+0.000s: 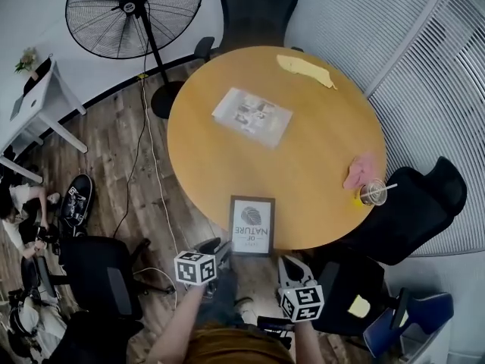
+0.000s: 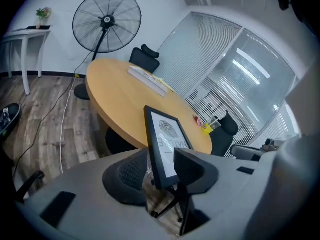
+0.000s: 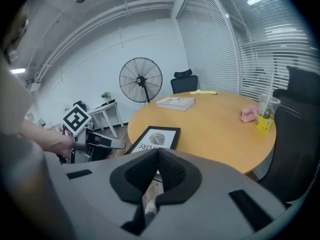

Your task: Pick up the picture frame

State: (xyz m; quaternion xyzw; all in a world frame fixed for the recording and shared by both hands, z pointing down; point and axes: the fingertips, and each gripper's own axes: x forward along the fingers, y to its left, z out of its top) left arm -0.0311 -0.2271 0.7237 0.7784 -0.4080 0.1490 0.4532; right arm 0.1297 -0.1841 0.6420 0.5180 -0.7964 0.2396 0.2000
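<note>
Not lifted yet: the frame (image 1: 251,225) lies flat at the table's (image 1: 318,142) near edge, its corner between the wide-apart jaws of the left gripper (image 1: 218,250) (not pinched, I judge), while the right gripper (image 3: 157,159) hangs closed and empty nearby; gripping and lifting remain.

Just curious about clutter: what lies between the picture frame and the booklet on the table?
Nothing: in the head view, bare tabletop separates the picture frame from the booklet.

Picture frame (image 1: 251,226): dark border, white print, flat at near edge of table (image 1: 318,139), possibly overhanging.
</note>
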